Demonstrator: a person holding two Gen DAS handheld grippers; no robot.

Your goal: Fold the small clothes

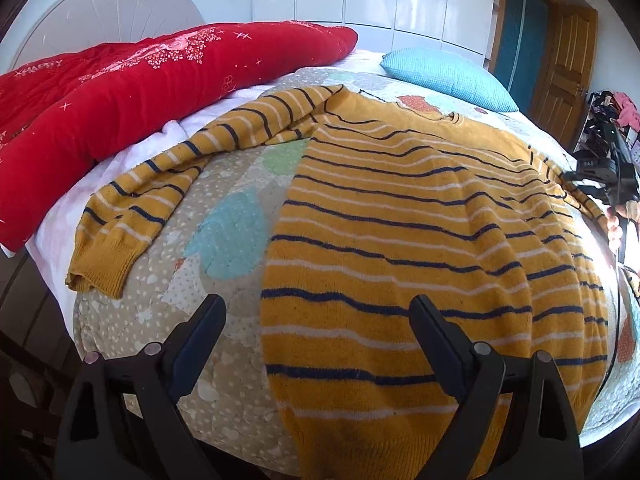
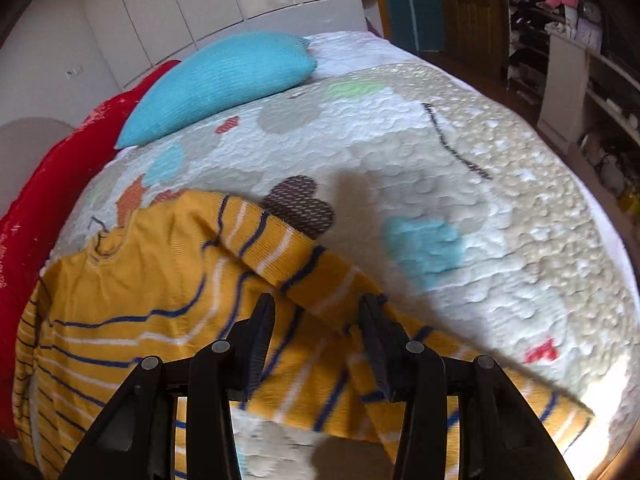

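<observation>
Left wrist view: the left gripper (image 1: pixel 316 320) hangs released, jaws wide, over the sweater's (image 1: pixel 420 240) hem on the bed (image 1: pixel 224 216), one sleeve (image 1: pixel 168 184) sprawled far left of it. Right wrist view: the right gripper (image 2: pixel 318 320) is half-open around the other sleeve (image 2: pixel 320 276); whether it grasps I cannot tell.
</observation>
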